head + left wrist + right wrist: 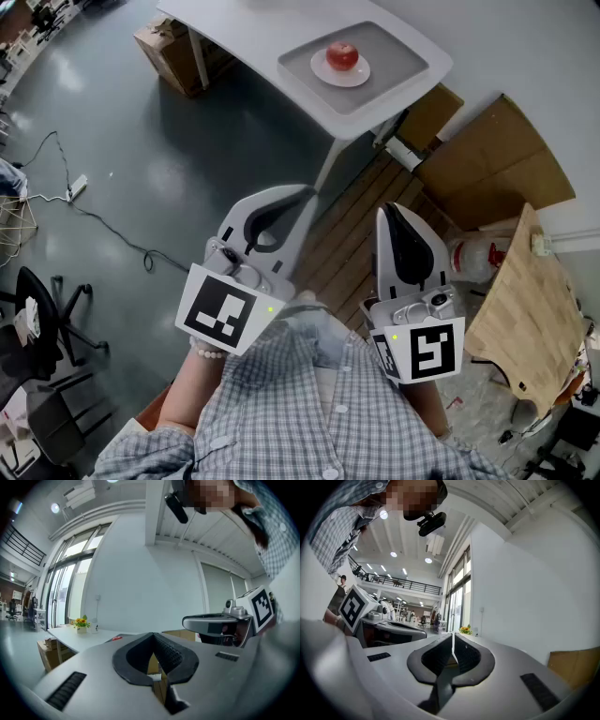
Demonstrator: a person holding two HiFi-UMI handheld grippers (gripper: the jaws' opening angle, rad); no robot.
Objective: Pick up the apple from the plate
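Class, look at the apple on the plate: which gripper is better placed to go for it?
Left, narrowly. The left gripper and right gripper are both shut, far from the apple, but the left one leans toward it with its tip slightly nearer.

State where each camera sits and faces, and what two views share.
Head view: on the head, steeply down: left gripper, right gripper, checked shirt, apple on plate.
Left gripper view: along its shut jaws toward a wall; right gripper beside.
Right gripper view: along its shut jaws toward windows; left gripper beside.
Shared: gripper views both show flowers.
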